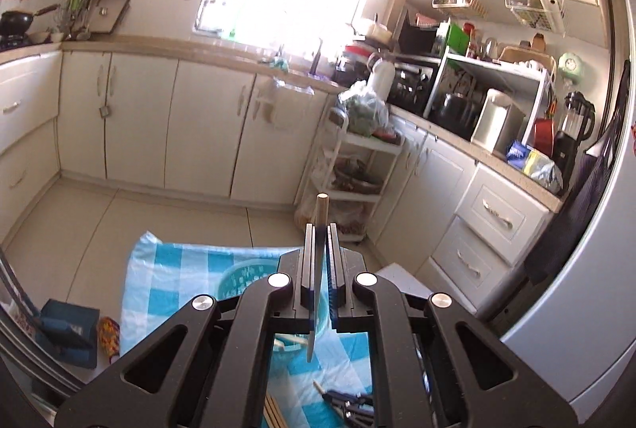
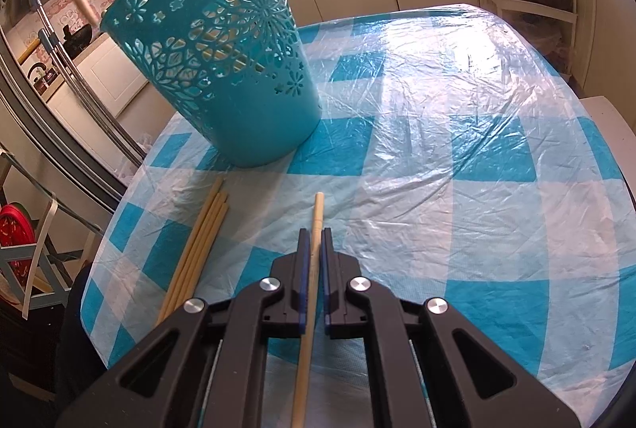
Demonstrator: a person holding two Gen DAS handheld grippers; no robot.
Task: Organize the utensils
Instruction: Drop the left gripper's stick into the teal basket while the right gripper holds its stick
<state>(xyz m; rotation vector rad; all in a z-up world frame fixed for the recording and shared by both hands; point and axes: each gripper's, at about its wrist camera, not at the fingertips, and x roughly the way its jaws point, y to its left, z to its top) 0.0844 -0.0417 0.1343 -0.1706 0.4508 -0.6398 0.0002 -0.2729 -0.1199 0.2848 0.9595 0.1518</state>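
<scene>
My left gripper is shut on a wooden chopstick and holds it high above the table, with the teal basket below it. My right gripper is shut on another wooden chopstick just above the blue checked tablecloth. The teal cut-out basket stands ahead and to the left of the right gripper. Several chopsticks lie side by side on the cloth left of the right gripper. They also show in the left wrist view, beside dark utensils.
The table edge runs along the left in the right wrist view, with a folding chair beyond it. Kitchen cabinets, a white shelf cart and a fridge surround the table. A teal box sits on the floor.
</scene>
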